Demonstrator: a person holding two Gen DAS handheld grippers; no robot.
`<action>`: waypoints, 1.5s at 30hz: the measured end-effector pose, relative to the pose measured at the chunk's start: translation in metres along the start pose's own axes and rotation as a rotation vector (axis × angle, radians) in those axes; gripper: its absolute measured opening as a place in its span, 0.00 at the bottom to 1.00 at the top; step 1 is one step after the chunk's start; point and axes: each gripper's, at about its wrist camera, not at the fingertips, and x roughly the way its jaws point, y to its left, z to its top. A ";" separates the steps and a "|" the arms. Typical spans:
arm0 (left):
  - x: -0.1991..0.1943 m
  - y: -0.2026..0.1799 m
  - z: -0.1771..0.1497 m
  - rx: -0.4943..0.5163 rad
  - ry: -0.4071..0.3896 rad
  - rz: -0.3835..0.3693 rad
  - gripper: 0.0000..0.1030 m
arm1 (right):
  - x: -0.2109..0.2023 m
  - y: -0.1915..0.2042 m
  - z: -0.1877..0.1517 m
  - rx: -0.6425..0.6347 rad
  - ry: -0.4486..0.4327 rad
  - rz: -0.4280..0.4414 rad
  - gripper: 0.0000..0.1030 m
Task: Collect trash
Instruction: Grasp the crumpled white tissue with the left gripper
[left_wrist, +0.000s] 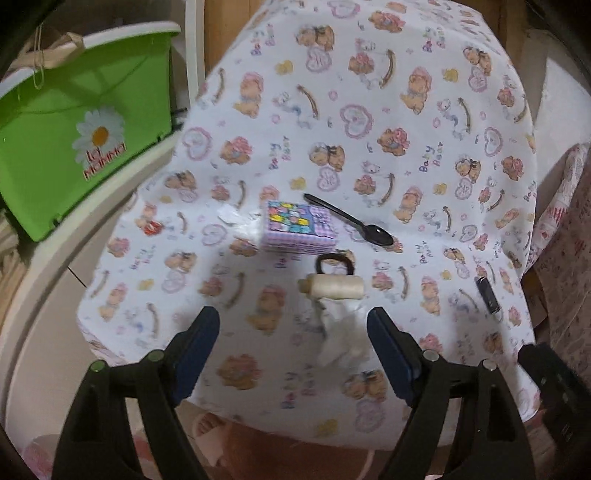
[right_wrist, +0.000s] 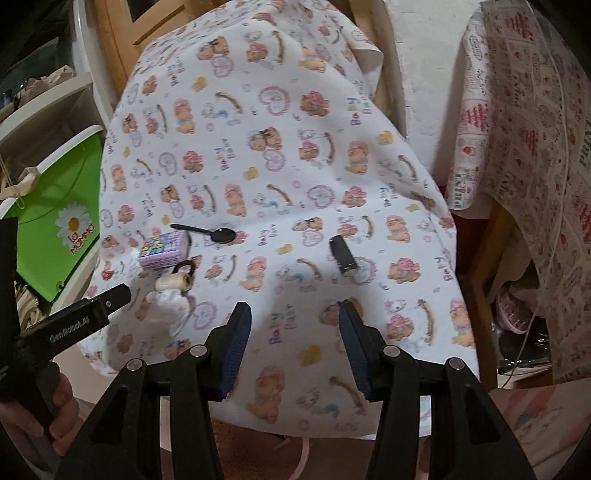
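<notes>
Through my left wrist camera, my left gripper (left_wrist: 293, 347) hangs with its fingers spread apart and nothing between them. The crumpled white tissue (left_wrist: 341, 332) lies just ahead of the tips, a little toward my right finger, bunched up with its long side running away from me. Touching its far end is a cream thread spool (left_wrist: 332, 287) lying crosswise, with a dark hair tie (left_wrist: 334, 263) just beyond it. Farther ahead sit a small lilac box (left_wrist: 299, 230) and a black plastic spoon (left_wrist: 351, 221), whose handle slants away to my left. A second white scrap (left_wrist: 240, 221) lies left of the box. The green bin (left_wrist: 74, 147) stands well off to my left.

Through my right wrist camera, my right gripper (right_wrist: 293, 334) is likewise held apart and empty. The tissue (right_wrist: 171, 302) lies off to its left, on the far side of the left gripper's finger (right_wrist: 92, 306); a small dark object (right_wrist: 343, 254) lies ahead, slightly right, pointing roughly away from me.

I judge the left gripper much nearer the tissue, needing a short advance and a slight rightward shift.
</notes>
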 end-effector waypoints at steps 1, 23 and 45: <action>0.002 -0.002 0.001 -0.005 0.009 -0.012 0.78 | 0.000 -0.002 0.001 0.003 0.001 -0.001 0.50; 0.040 -0.025 -0.010 0.112 0.109 0.016 0.92 | -0.014 -0.021 0.007 0.082 -0.009 0.008 0.58; -0.001 0.004 -0.002 0.034 0.000 -0.140 0.02 | -0.006 -0.024 0.001 0.035 0.002 -0.044 0.60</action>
